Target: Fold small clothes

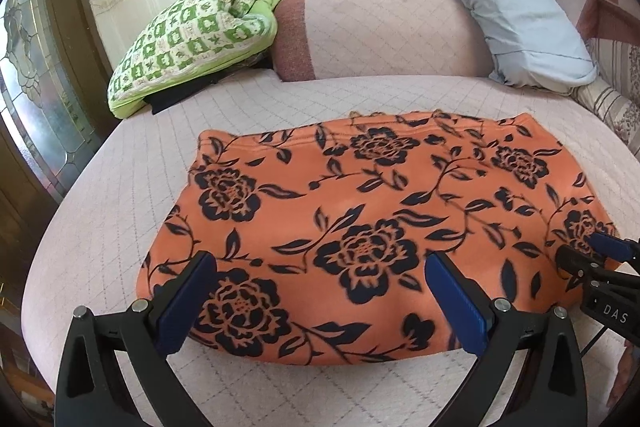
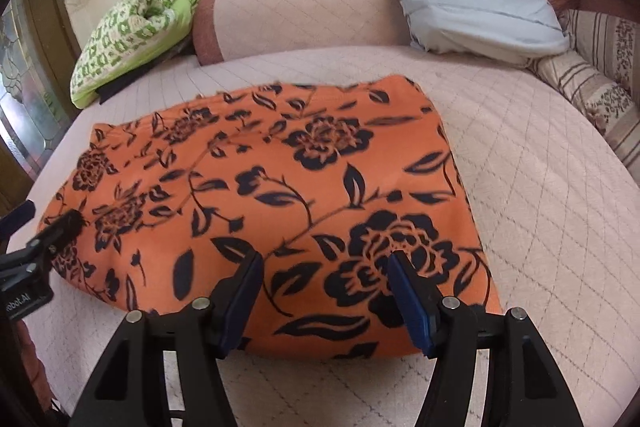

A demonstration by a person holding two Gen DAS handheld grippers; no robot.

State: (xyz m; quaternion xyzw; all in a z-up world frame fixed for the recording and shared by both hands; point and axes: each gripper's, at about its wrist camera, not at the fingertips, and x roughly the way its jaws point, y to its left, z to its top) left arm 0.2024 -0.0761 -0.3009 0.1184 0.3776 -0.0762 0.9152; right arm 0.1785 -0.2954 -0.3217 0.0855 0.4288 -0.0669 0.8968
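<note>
Left wrist view shows the orange floral garment (image 1: pixel 360 227) lying flat on the quilted pink bed cover (image 1: pixel 120 187), near the front edge of the bed, with the left gripper (image 1: pixel 320 299) poised over its near left part, jaws wide apart and nothing between the pads. The right gripper (image 2: pixel 326 295) hangs over the near right part in the same way, jaws parted and gripping nothing, as far as the right wrist view shows. The near edge looks rounded and thick, so I judge at least 1 fold is already in; the cloth is still a broad rectangle, so 1 or 2 more folds and a tidy-up probably remain. What kind of garment it is cannot be told, since no sleeve, leg or waistband is clear. The far edge is wavy and slightly blurred, and how many layers lie underneath is hidden. Behind, a green checked bundle (image 1: pixel 192 39) covers something dark, and a grey pillow (image 1: pixel 508 7) is partly cut off in the right wrist view.
</note>
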